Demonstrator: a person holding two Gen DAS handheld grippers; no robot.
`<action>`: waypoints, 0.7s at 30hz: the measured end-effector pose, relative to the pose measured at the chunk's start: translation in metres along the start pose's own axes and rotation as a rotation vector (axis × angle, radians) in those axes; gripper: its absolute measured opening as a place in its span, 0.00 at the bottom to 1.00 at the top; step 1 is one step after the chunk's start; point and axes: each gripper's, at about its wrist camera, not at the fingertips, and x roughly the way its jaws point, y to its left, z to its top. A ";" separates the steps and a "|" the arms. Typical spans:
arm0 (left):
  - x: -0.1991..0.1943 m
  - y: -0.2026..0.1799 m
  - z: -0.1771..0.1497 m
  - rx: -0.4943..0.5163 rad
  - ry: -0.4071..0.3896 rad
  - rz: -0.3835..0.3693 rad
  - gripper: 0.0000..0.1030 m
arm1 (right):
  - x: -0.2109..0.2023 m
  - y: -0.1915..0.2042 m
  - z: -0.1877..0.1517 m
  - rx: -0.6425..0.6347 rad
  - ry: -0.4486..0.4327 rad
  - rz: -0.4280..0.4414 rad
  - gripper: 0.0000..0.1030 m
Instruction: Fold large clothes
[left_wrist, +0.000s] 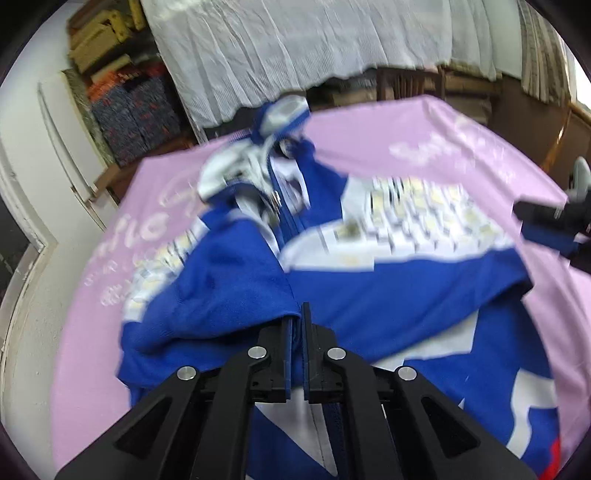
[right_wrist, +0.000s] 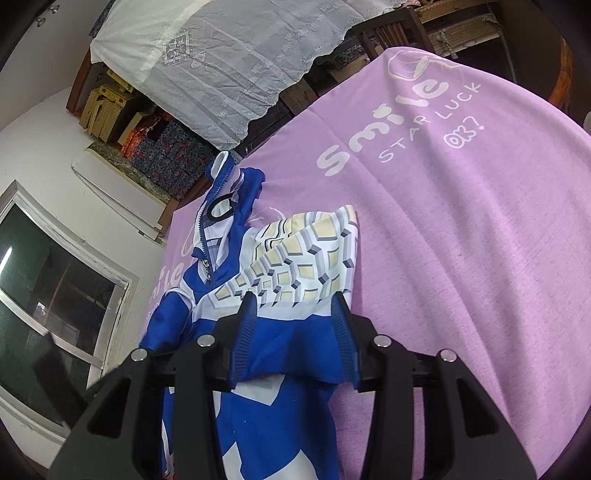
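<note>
A blue and white zip-up jacket (left_wrist: 369, 273) with a yellow-grey cube pattern lies crumpled on a pink cloth (left_wrist: 369, 133). My left gripper (left_wrist: 296, 317) is shut on a blue fold of the jacket near its zip. In the right wrist view the jacket (right_wrist: 280, 258) lies on the left part of the pink cloth (right_wrist: 461, 221). My right gripper (right_wrist: 295, 306) is open, its fingers straddling a blue fold of the jacket. The right gripper also shows in the left wrist view (left_wrist: 554, 218) at the jacket's right edge.
A white lace cloth (right_wrist: 236, 55) hangs over furniture behind the table. Stacked boxes (left_wrist: 107, 40) and patterned bins (left_wrist: 136, 107) stand at the back left. A wooden chair (right_wrist: 391, 29) stands behind the table. A window (right_wrist: 48, 280) is on the left.
</note>
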 end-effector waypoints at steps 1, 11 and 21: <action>0.002 0.002 -0.001 -0.001 0.011 -0.008 0.07 | 0.000 0.000 0.000 0.000 0.000 0.000 0.41; -0.057 0.073 -0.040 -0.024 -0.105 0.047 0.50 | 0.001 0.005 -0.001 -0.040 -0.003 0.000 0.42; -0.004 0.146 -0.052 -0.169 0.026 0.014 0.50 | -0.002 0.097 -0.038 -0.378 0.009 0.089 0.42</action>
